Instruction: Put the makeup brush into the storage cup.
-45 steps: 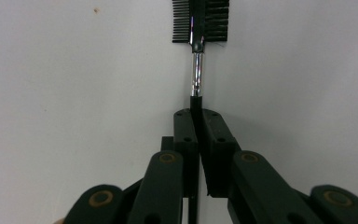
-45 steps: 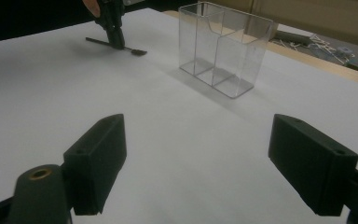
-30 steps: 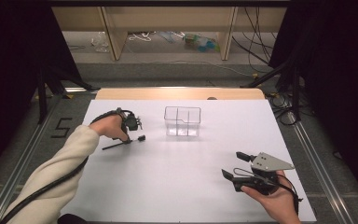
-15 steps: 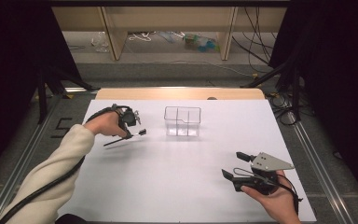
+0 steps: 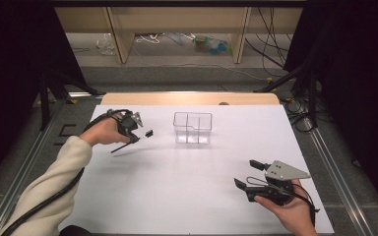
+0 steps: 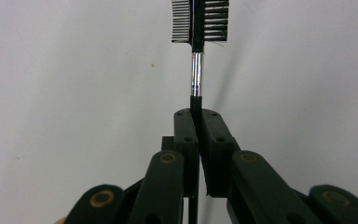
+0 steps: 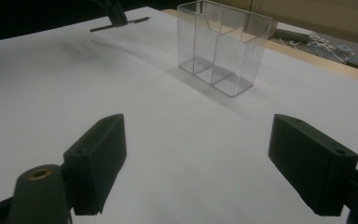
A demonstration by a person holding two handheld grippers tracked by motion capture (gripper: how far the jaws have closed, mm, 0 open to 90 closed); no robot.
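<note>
A thin black brow brush (image 6: 198, 28) with a comb on one side of its head and a silver collar is clamped in my left gripper (image 6: 196, 119), which is shut on its handle. In the high view that gripper (image 5: 134, 133) holds the brush (image 5: 132, 141) in the air over the left of the white table, left of a clear two-compartment plastic holder (image 5: 193, 128). The holder (image 7: 221, 46) stands upright with nothing inside. My right gripper (image 5: 249, 174) rests at the front right, open, with nothing between its jaws (image 7: 205, 163).
A white sheet (image 5: 187, 191) covers the table, with a wooden strip (image 5: 187, 98) along the far edge. Metal rails run along both sides. Cables and clutter lie on the floor beyond the table.
My left gripper has lifted the brush off the table and carried it slightly away from the person. The right gripper has stayed where it was.
</note>
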